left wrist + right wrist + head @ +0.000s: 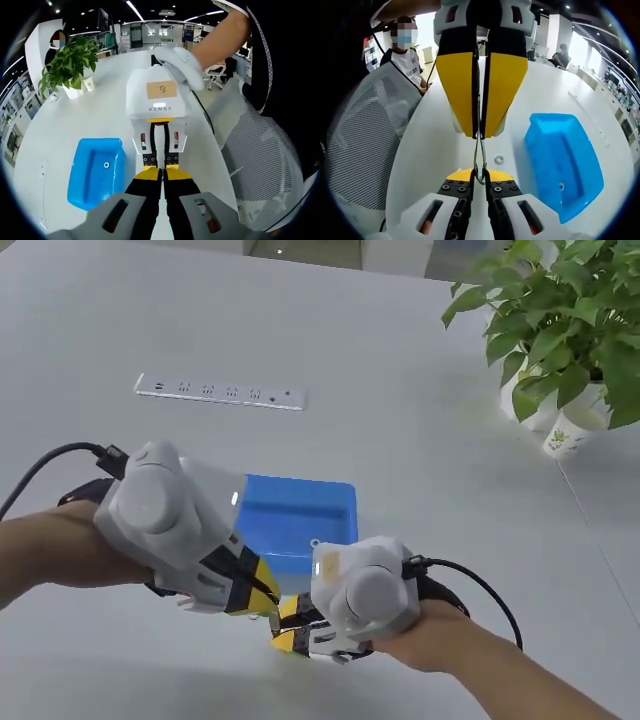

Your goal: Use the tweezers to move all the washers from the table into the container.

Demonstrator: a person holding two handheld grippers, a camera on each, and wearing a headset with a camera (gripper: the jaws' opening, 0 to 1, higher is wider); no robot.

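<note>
Near the front edge of the white table [432,150], my left gripper [480,134] and right gripper [480,176] both clamp the thin steel tweezers [478,150], so I judge this a regrip. A small metal washer [498,159] lies near the blue plastic container [572,150]. Next, one gripper should release and the tips go to that washer.

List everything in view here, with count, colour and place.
table: one, white.
container: one, blue, mid-table.
tweezers: one, metal, clamped at both ends.
washers: two, silver; one on table by tweezers, one in container.
power strip: one, white, table's far side.
potted plant: one, green leaves, right table edge.
mesh chair: one, pale, beside table.
left tool: one, yellow-tipped, shut on tweezers.
right tool: one, yellow-tipped, shut on tweezers.
hands: two, gripping the tools.
</note>
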